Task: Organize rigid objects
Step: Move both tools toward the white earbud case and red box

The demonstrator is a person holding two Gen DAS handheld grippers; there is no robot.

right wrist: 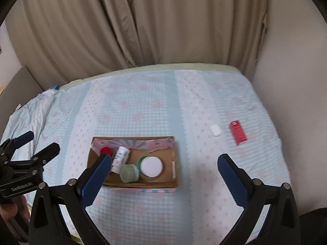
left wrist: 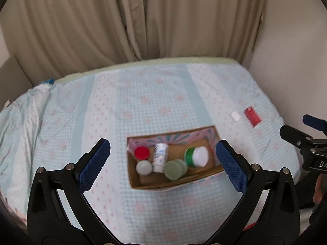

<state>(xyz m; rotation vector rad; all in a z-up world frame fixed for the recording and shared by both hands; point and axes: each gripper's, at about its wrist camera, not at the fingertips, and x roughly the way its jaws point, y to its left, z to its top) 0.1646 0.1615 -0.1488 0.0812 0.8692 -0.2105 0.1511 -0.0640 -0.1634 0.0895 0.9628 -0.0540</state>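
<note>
An open cardboard box sits on the bed and holds a red-capped jar, a white bottle, a pale green jar, a green jar with a white lid and a small white-lidded jar. A small white case and a red box lie on the bed to the box's right. My left gripper is open and empty above the box. My right gripper is open and empty above the box's right part.
The bed carries a light blue and white sheet with pink flowers. Beige curtains hang behind it and a wall stands at the right. A rumpled sheet fold lies at the far left.
</note>
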